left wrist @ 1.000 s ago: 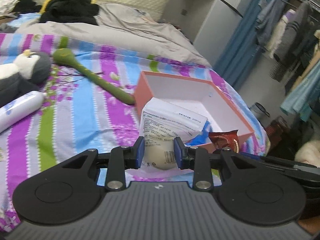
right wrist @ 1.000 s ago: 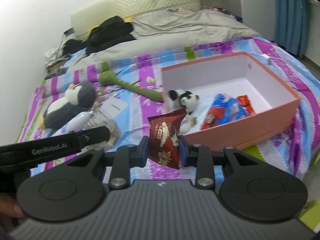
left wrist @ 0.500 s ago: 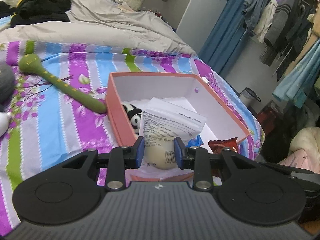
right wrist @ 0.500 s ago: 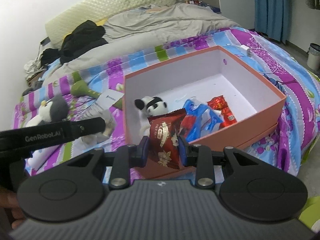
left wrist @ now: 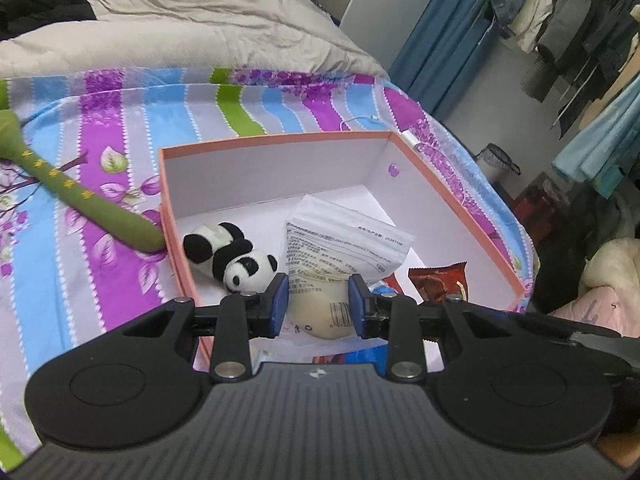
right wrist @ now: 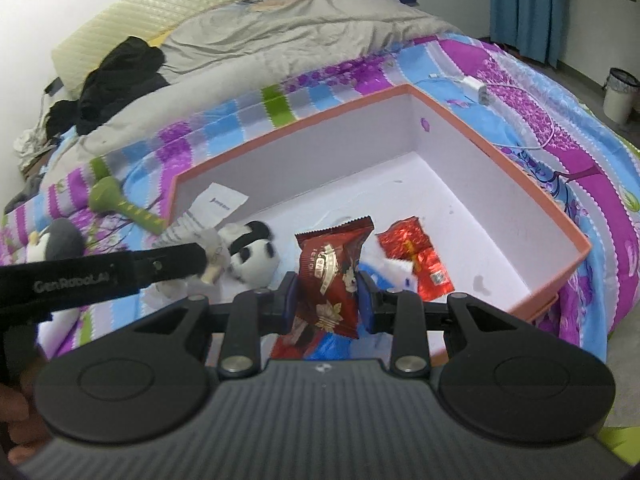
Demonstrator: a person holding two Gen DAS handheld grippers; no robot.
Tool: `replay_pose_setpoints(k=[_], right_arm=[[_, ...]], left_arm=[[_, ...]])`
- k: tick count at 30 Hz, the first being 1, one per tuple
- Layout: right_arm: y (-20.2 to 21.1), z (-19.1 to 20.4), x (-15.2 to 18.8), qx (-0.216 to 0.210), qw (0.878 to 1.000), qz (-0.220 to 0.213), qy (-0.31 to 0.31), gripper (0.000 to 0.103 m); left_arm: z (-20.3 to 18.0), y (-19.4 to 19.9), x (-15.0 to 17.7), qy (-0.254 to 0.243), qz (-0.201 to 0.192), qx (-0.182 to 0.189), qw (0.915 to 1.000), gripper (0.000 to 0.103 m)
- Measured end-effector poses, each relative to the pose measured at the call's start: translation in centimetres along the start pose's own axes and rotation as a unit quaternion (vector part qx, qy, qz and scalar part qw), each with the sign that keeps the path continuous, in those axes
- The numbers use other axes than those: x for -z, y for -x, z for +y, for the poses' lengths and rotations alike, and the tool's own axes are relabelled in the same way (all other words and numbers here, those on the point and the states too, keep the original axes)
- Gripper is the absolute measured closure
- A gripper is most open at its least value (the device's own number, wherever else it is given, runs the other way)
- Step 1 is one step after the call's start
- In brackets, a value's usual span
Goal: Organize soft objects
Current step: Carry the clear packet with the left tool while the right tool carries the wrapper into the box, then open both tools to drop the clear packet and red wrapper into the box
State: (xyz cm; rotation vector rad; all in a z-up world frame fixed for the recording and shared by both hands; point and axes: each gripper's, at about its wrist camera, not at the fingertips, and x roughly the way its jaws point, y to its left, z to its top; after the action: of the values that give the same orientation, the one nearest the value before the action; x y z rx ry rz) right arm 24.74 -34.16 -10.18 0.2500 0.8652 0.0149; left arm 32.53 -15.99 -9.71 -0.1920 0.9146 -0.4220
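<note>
Soft panda (left wrist: 234, 258) lies inside our pink box (left wrist: 276, 145) on the bed, while our left claw (left wrist: 318, 304) grips a white packet (left wrist: 344, 246) and our right claw (right wrist: 327, 300) grips a red snack bag (right wrist: 330, 276) above it.

striped bedspread (left wrist: 100, 112); grey duvet (left wrist: 168, 28), blue curtain (right wrist: 528, 4)

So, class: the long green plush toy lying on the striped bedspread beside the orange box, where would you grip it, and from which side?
Grip the long green plush toy across its narrow stem, coming straight down from above. It lies flat on the striped bedspread, and its near end touches the orange box, so a side approach there looks blocked. The stem seems slim enough to fit between open fingers.
</note>
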Motion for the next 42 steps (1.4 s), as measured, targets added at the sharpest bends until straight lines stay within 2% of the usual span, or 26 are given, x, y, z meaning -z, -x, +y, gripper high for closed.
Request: replay_pose_setpoints(k=[5,6,8,13,18,30,42], right_arm=[[-2.7,-1.4,-1.2,0.002,1.0,0.016,-0.015,0.068],[-3.2,-1.7,-1.3,-0.001,1.0,0.02,-0.019,0.067],[-3.9,-2.2,-1.7,-0.003,0.999,0.026,-0.026,0.066],[-5.0,-2.9,-1.8,0.001,0.999,0.037,-0.03,0.065],[-4.6,-3.2,-1.9,0.001,0.999,0.036,-0.037,0.065],[2.8,-1.3,-1.3,-0.008,1.0,-0.024,-0.017,0.065],[10.7,1.3,1.8,-0.025,0.997,-0.072,0.005,0.065]], left_arm=[[0.3,-3.0,-1.5,-0.004,0.015,-0.003,0.9999,0.063],[0.3,-3.6,-1.8,-0.007,0.017,-0.004,0.9998,0.06],[0.3,-4.5,-2.3,-0.009,0.024,-0.002,0.9997,0.044],[0.8,-5.7,-3.1,-0.003,0.028,-0.004,0.9996,0.043],[0.6,-4.8,-3.3,-0.006,0.022,-0.005,0.9997,0.043],[-1.5,3.9,-2.0,-0.025,-0.03,-0.005,0.9992,0.043],[-2.5,13.4,2.3,-0.034,-0.083,-0.002,0.996,0.043]])
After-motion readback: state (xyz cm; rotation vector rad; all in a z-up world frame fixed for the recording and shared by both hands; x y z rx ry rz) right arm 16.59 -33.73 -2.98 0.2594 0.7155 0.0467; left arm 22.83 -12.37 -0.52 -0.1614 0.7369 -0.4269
